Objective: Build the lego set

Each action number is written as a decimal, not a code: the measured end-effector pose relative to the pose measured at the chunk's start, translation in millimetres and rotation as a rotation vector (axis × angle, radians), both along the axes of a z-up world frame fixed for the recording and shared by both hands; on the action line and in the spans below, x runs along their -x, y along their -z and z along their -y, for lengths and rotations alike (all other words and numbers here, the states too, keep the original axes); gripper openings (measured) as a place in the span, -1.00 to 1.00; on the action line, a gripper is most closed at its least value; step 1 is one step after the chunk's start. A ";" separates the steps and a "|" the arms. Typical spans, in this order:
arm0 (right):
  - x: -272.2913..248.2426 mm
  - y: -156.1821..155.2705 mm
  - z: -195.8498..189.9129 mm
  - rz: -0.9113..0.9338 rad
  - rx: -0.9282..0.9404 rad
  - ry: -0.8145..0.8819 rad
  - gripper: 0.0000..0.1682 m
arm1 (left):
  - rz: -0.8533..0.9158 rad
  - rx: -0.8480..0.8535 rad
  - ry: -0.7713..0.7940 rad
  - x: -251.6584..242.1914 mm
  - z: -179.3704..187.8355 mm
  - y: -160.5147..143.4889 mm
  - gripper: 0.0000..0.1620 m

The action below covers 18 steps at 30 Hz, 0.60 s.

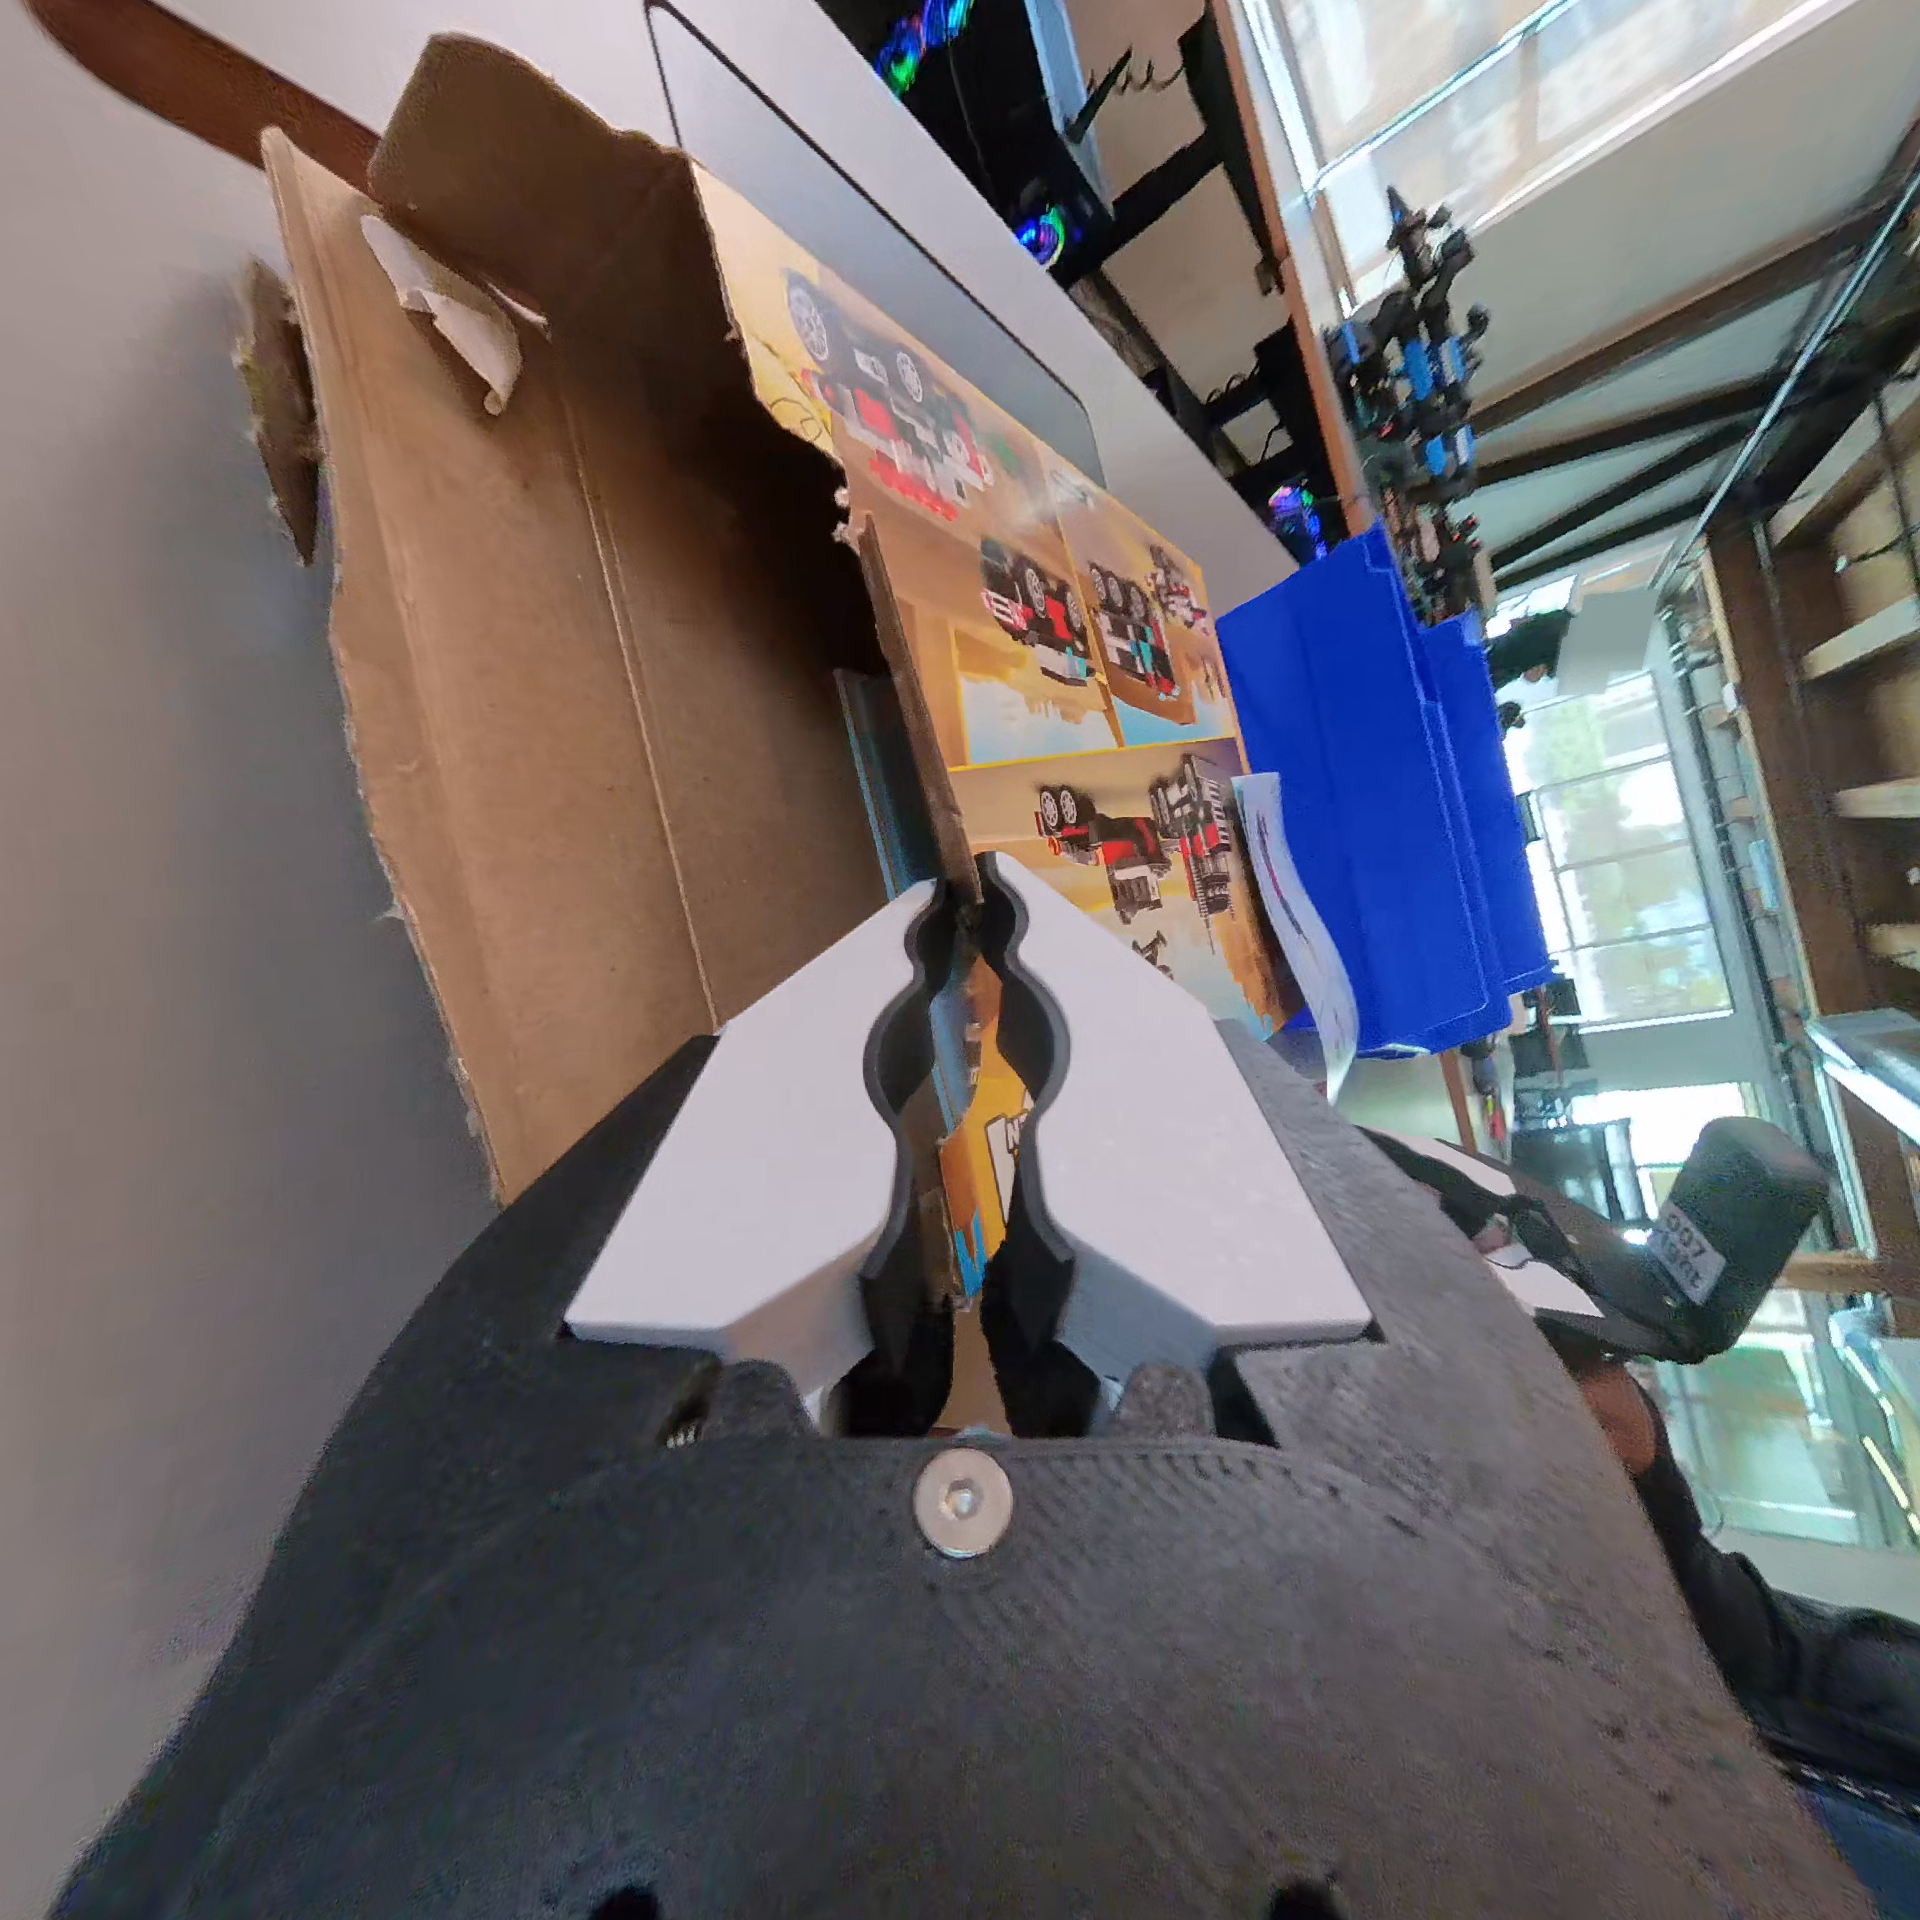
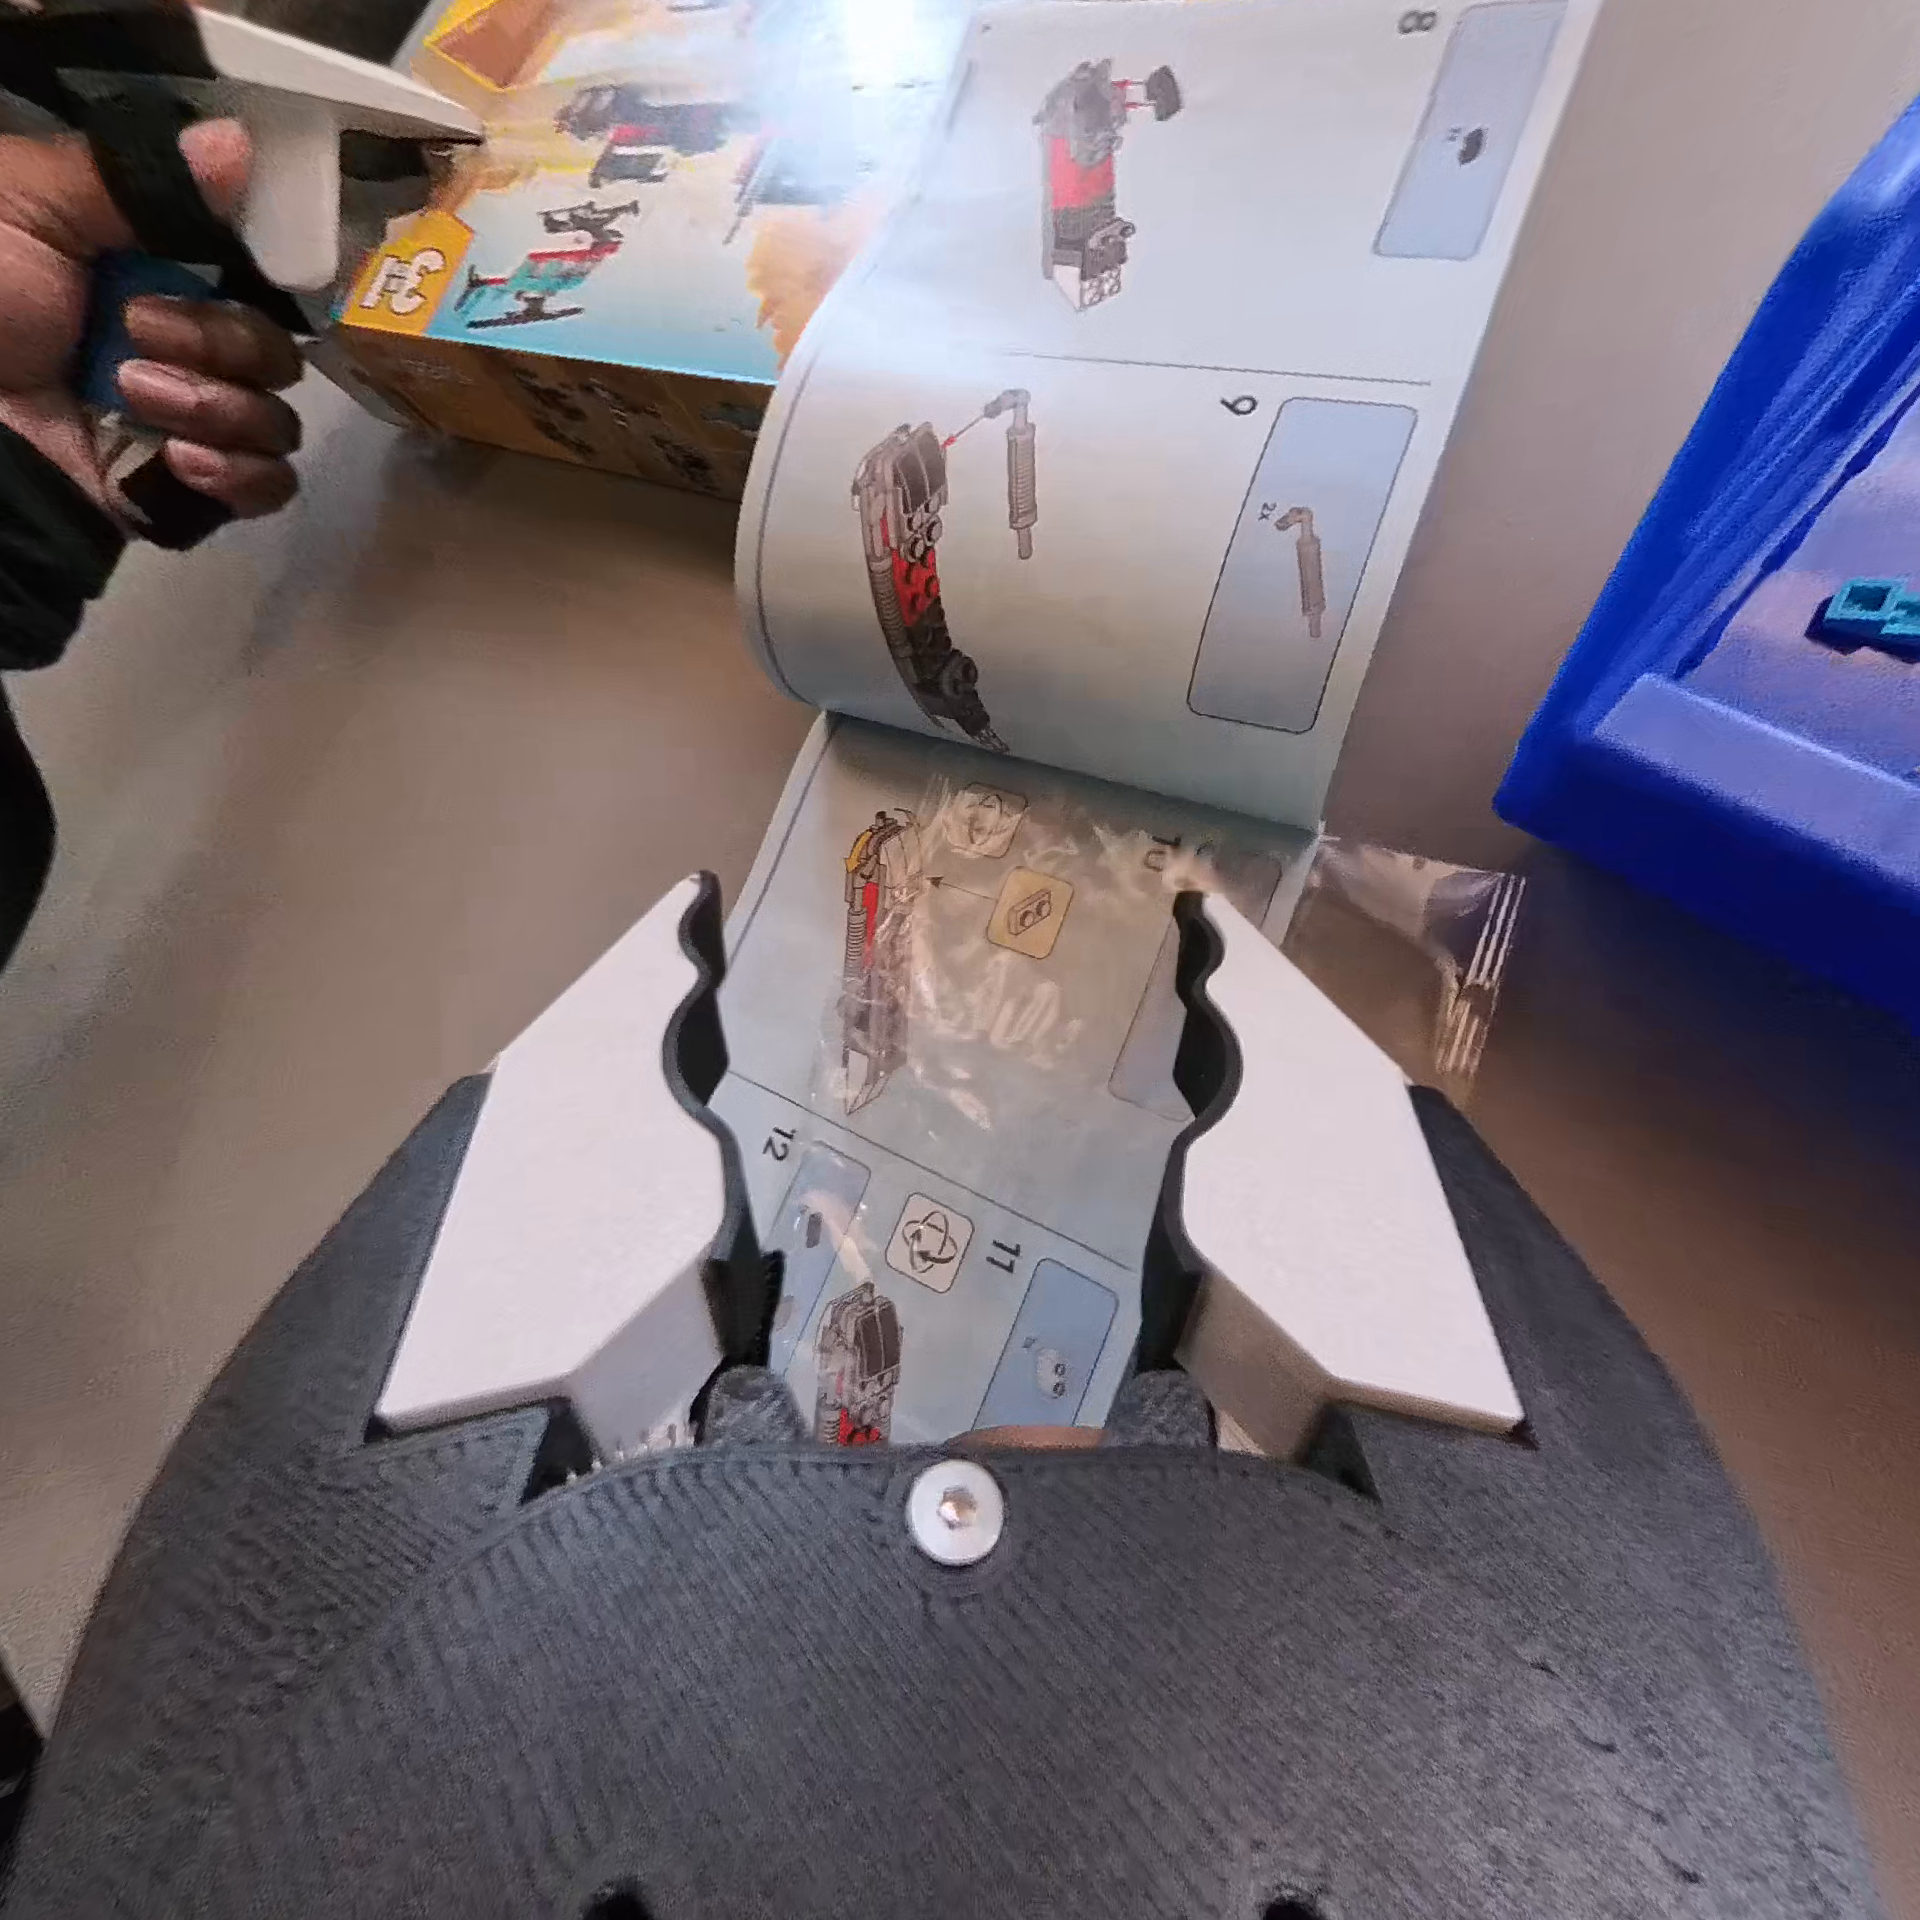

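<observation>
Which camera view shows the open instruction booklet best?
The right wrist view: the instruction booklet lies open on the table beyond the open right hand-held gripper, its pages plainly visible. The left wrist view shows only a curled page edge beside the blue bin.

The instruction booklet (image 2: 1091,499) hides part of the box (image 2: 582,343); the blue bin (image 2: 1704,665) is cut off.

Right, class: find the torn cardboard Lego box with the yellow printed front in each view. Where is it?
Left wrist view: torn cardboard Lego box fills the centre, its flap clamped in the left gripper.
Right wrist view: top left, behind the curled booklet.
Shared landmark: blue plastic bin.
</observation>
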State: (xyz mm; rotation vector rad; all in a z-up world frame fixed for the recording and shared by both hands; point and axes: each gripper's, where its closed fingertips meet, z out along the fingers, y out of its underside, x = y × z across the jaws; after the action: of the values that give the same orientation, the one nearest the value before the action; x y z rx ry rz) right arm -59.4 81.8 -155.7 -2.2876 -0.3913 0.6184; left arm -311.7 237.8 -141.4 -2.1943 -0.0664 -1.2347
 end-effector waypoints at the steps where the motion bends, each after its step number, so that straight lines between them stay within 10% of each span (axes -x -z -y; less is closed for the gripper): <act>1: -0.7 0.9 -2.2 0.015 0.001 -0.001 0.06 | 0.015 -0.001 -0.014 4.8 2.3 0.4 -0.94; 18: 29.0 17.1 -36.3 0.169 0.063 -0.121 0.10 | -0.003 -0.042 -0.191 91.6 44.5 -1.3 -0.96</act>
State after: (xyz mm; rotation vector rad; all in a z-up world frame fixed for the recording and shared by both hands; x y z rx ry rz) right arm -88.5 118.0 -172.8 -2.3979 -0.6033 0.5043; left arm -403.3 193.3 -140.1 -2.0995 -0.2409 -1.1162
